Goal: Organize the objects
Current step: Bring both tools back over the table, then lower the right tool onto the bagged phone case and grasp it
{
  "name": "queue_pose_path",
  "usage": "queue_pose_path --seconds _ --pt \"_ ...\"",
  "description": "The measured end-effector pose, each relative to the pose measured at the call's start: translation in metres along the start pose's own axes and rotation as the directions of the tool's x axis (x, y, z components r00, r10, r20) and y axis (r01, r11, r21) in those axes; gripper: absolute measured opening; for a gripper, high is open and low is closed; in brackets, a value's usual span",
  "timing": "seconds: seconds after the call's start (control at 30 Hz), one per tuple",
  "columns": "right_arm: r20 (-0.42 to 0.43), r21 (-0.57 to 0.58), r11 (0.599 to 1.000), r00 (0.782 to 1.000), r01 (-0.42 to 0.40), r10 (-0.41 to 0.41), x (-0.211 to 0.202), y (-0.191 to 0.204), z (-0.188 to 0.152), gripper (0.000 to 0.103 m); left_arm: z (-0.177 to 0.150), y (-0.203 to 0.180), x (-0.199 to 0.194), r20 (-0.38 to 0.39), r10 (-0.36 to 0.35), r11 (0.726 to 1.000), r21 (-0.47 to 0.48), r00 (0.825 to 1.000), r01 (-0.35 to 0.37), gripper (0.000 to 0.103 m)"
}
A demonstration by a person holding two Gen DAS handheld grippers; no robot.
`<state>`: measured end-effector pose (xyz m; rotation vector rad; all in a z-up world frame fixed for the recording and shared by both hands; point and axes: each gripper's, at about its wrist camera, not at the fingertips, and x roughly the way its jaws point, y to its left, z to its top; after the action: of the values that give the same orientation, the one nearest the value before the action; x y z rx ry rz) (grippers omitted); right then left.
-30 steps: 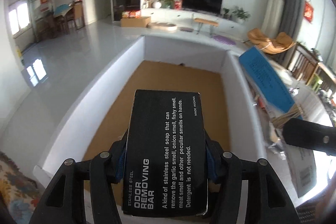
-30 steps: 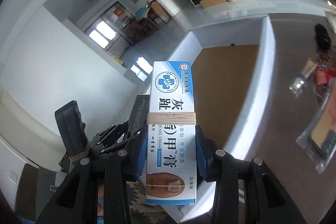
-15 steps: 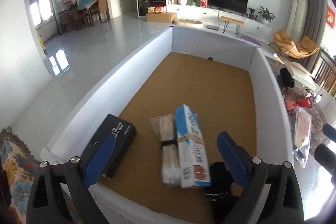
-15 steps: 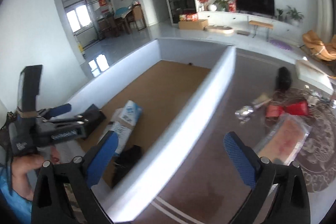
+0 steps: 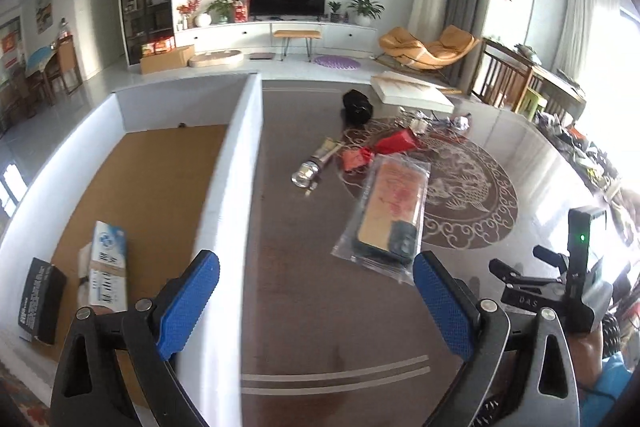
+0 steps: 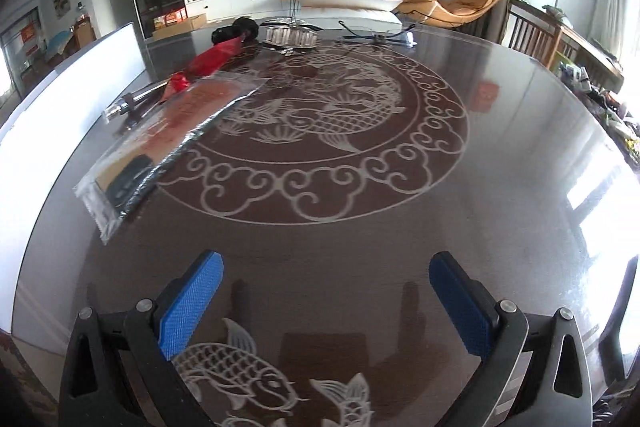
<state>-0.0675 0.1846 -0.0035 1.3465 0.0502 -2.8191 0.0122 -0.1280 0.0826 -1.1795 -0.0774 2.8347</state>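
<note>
both tongs are spread wide and carry nothing. the left tongs [image 5: 316, 303] hang above the near part of the dark bench [image 5: 304, 307], just right of the box wall, with only bare bench surface between the blue pads. the right tongs [image 6: 326, 301] hover over the near bench edge, above the etched fish pattern, also with nothing between the pads.

done so far, judged from the layout: the white-walled box [image 5: 240, 163] on the left holds three items at its near end: a black carton [image 5: 38, 301] at far left, a pale wrapped bundle [image 5: 84, 279] beside it, and a blue-and-white carton [image 5: 106, 267] lying partly on that bundle. the far part of the box floor is bare.

left to do: several items lie on the bench, right of the box. nearest is a clear bag [image 5: 388, 215] with a flat card inside. beyond it lie a metal flashlight [image 5: 316, 167], red packets [image 5: 380, 151] and a black pouch [image 5: 357, 103]; smaller items further out are too small to identify. the task appears under halfway complete.
</note>
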Motion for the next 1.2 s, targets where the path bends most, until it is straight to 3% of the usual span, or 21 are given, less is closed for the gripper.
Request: queue_pose_path --seconds 0.13,0.23,0.4,0.57,0.83,1.03,1.2 --pt "-0.005 -0.025 0.999 0.999 0.039 -0.039 0.001 -0.008 -0.004 0.103 -0.008 -0.032 0.016 -0.051 -0.048 0.998 0.041 0.998 0.05 0.099" --pt "-0.022 -0.01 1.0 1.0 0.014 -0.015 0.004 -0.012 -0.004 0.103 -0.015 -0.047 0.025 -0.082 -0.046 0.995 0.083 0.996 0.053 0.099" --pt "-0.048 -0.011 1.0 0.999 0.003 -0.004 0.013 -0.009 -0.005 0.103 -0.018 -0.045 0.038 -0.111 -0.033 0.995 0.087 0.993 0.043 0.099" --pt "-0.053 -0.004 1.0 0.999 -0.004 0.004 0.015 -0.009 -0.005 0.103 -0.007 -0.038 0.057 -0.128 -0.044 0.997 0.057 0.991 0.051 0.099" --pt "-0.056 0.006 1.0 0.998 -0.01 0.01 0.016 -0.009 -0.005 0.103 0.03 -0.035 0.096 -0.161 -0.024 0.994 0.097 0.987 0.04 0.099" --pt "-0.056 0.006 1.0 0.998 -0.01 0.01 0.015 -0.009 -0.005 0.103 0.042 -0.043 0.143 -0.246 -0.055 0.989 0.121 0.968 0.087 0.099" --pt "-0.056 0.006 1.0 0.998 -0.01 0.01 0.015 -0.009 -0.005 0.103 0.047 -0.054 0.173 -0.265 -0.053 0.986 0.139 0.963 0.092 0.099"
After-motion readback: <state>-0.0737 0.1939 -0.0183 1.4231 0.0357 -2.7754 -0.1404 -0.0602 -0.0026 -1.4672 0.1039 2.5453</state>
